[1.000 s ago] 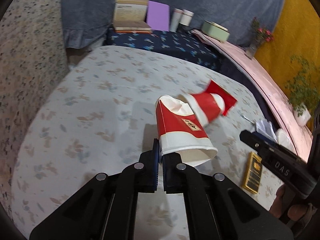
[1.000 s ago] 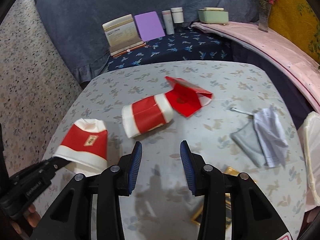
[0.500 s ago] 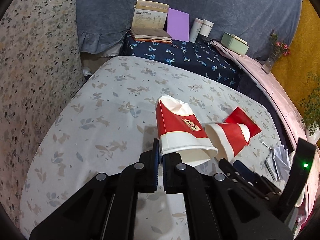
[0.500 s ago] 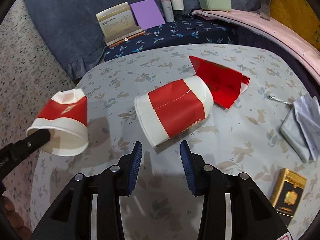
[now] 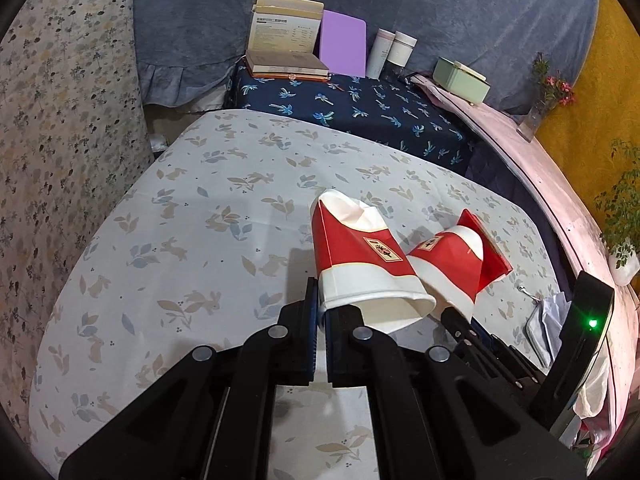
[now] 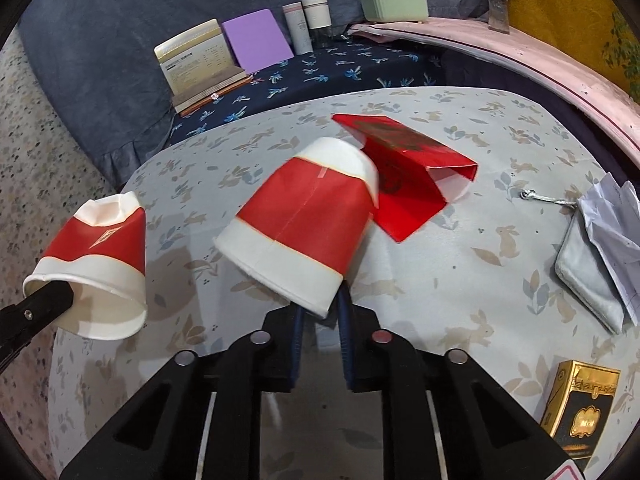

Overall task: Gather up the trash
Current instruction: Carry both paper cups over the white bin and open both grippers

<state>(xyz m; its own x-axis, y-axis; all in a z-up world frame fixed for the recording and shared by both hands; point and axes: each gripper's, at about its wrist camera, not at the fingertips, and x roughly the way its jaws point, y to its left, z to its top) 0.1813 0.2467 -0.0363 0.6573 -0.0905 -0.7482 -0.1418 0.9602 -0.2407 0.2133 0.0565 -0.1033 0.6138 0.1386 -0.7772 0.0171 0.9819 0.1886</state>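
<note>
My left gripper (image 5: 321, 300) is shut on the rim of a crushed red-and-white paper cup (image 5: 360, 258) and holds it above the table; this cup also shows at the left of the right wrist view (image 6: 98, 256). My right gripper (image 6: 322, 308) is closed on the rim of a second red-and-white paper cup (image 6: 308, 220), which tilts up off the table; it also shows in the left wrist view (image 5: 448, 262). A red paper envelope (image 6: 412, 168) lies on the table just behind it.
The table (image 6: 460, 280) has a rabbit-print cloth. A grey pouch with white paper (image 6: 596, 248) lies at the right, a gold-and-black box (image 6: 580, 404) at the front right. Books, a purple board and tins (image 5: 344, 48) stand on the dark blue surface behind.
My right gripper moved forward onto the second cup and closed on its rim; the cup now tilts up. My left gripper keeps its cup.
</note>
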